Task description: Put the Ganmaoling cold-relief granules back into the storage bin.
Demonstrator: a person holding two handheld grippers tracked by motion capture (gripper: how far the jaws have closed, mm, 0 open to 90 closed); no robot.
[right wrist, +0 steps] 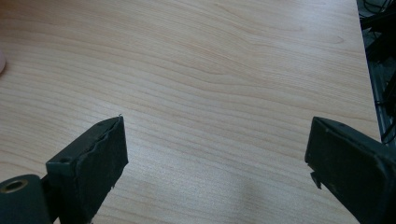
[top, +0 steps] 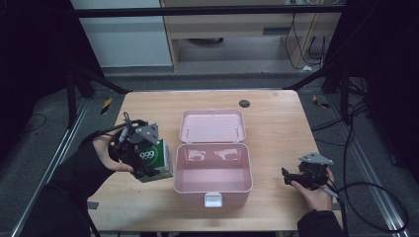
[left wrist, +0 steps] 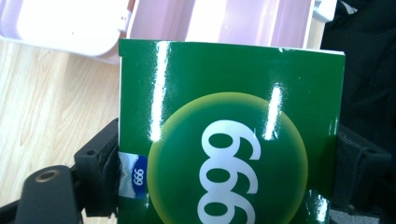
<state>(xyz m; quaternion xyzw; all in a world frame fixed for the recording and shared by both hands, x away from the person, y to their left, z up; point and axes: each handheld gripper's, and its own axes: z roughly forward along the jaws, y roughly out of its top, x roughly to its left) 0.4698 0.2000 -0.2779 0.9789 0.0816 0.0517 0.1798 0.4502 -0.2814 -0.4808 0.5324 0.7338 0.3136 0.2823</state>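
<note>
A green box [top: 157, 160] marked "999" hangs just left of the open pink case [top: 212, 183], held in my left gripper [top: 143, 165]. In the left gripper view the green box [left wrist: 229, 135] sits between both black pads [left wrist: 100, 168], which press on its sides, with the pink case [left wrist: 219, 21] beyond it. My right gripper [top: 291, 177] rests low over the table at the right, near the front edge. In the right gripper view my right gripper [right wrist: 215, 158] stands wide open over bare wood, nothing between its fingers [right wrist: 93, 163].
The pink case lid [top: 212, 126] lies flat behind the empty tray, toward the table's far side. A dark round grommet [top: 244, 103] sits near the far edge. Cables [top: 375, 202] trail off the table's right side.
</note>
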